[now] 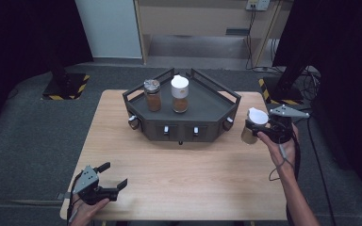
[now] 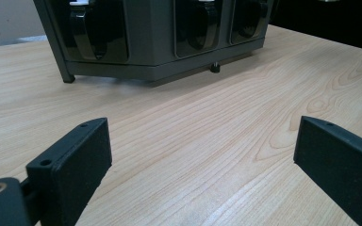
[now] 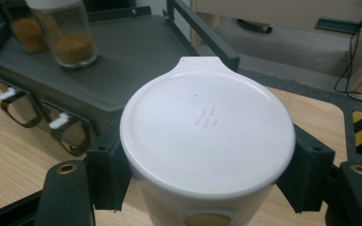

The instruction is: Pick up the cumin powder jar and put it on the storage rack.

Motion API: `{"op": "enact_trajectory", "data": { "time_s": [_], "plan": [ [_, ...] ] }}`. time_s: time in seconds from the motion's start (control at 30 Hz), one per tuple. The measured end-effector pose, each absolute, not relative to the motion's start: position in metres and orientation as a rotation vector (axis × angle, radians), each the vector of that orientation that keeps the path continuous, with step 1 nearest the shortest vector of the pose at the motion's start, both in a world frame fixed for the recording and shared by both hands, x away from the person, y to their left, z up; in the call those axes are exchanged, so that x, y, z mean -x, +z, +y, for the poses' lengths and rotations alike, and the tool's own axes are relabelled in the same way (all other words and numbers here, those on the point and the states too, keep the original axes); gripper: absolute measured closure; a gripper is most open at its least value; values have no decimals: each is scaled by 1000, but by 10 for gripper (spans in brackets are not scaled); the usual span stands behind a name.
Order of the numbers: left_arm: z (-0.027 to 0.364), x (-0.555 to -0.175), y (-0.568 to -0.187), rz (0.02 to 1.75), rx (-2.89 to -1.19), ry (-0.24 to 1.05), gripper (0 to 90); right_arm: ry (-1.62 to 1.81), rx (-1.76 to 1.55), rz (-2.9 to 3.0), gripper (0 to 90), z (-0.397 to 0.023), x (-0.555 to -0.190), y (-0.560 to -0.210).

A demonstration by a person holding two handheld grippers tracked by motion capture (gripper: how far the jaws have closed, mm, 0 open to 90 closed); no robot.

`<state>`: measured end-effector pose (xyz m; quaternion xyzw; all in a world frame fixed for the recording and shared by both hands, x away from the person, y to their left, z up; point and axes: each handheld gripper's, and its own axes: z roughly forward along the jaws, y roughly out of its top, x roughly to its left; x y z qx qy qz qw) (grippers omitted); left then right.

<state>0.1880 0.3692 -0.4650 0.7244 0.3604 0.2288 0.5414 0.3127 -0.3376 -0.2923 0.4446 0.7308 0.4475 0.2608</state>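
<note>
Jaws of your right hand-held gripper (image 3: 202, 188) were clamped just under the white lid of the spice jar (image 3: 207, 141), carrying it upright off the surface (image 1: 184, 174), right of the rack (image 1: 207, 101). Your left hand-held gripper (image 2: 202, 155) waited apart, empty.

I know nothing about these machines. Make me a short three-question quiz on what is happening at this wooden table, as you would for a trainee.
1. True or false: the right claw is shut on a white-lidded spice jar.
2. How many spice jars stand on the dark grey angular metal rack?
3. The left claw is: A) holding a jar, B) open with nothing between its jaws, C) resting on the rack.

Key: 1 true. 2 two: a silver-capped glass jar and a white-capped glass jar. 3 B.
</note>
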Motion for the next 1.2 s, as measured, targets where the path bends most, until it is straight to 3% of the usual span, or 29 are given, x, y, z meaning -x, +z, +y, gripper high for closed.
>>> {"op": "enact_trajectory", "data": {
  "time_s": [0.73, 1.2],
  "plan": [
    [369, -188, -465, 854, -1723, 540, 34, 1250, -1171, 2051, 304, -285, -362, -237],
    [369, -188, -465, 846, -1727, 540, 35, 1242, -1174, 2058, 304, -241, -396, -228]
  ]
}}
